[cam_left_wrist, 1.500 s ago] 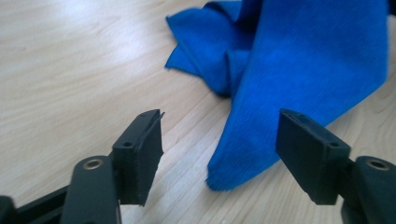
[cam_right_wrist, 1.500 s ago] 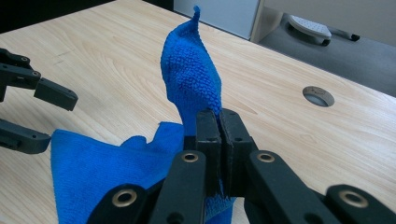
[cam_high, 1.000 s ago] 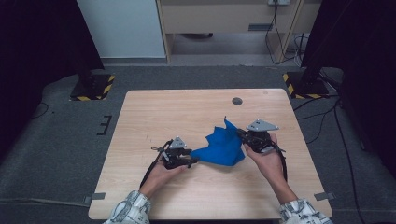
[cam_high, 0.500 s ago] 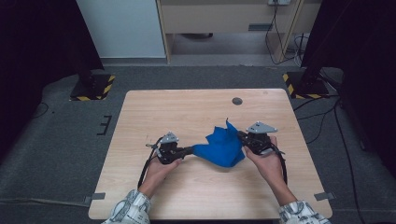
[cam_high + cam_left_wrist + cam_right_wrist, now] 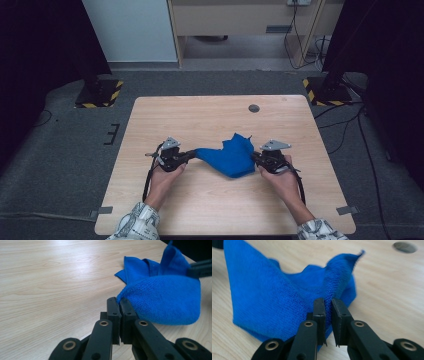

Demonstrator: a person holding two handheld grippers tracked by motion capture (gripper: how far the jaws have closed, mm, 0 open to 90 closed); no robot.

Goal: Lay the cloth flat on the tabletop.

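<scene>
A blue cloth [image 5: 230, 157] lies bunched on the wooden table [image 5: 200, 115], stretched between my two grippers. My left gripper [image 5: 192, 154] is shut on the cloth's left corner; in the left gripper view the pads [image 5: 120, 301] pinch the tip of the cloth [image 5: 162, 300]. My right gripper [image 5: 255, 156] is at the cloth's right side, low over the table. Its jaws have just been opening: in the right gripper view a narrow gap [image 5: 328, 301] shows between them, with a fold of the cloth [image 5: 274, 297] still in it.
A small round dark hole [image 5: 254, 108] sits in the tabletop behind the cloth, also seen far off in the right gripper view [image 5: 405, 247]. Bare wood surrounds the cloth. Dark stands with striped bases flank the table's far corners.
My left gripper closed on the cloth's left corner and drew it leftward, stretching the cloth out. My right hand sank toward the table and its jaws parted slightly.
</scene>
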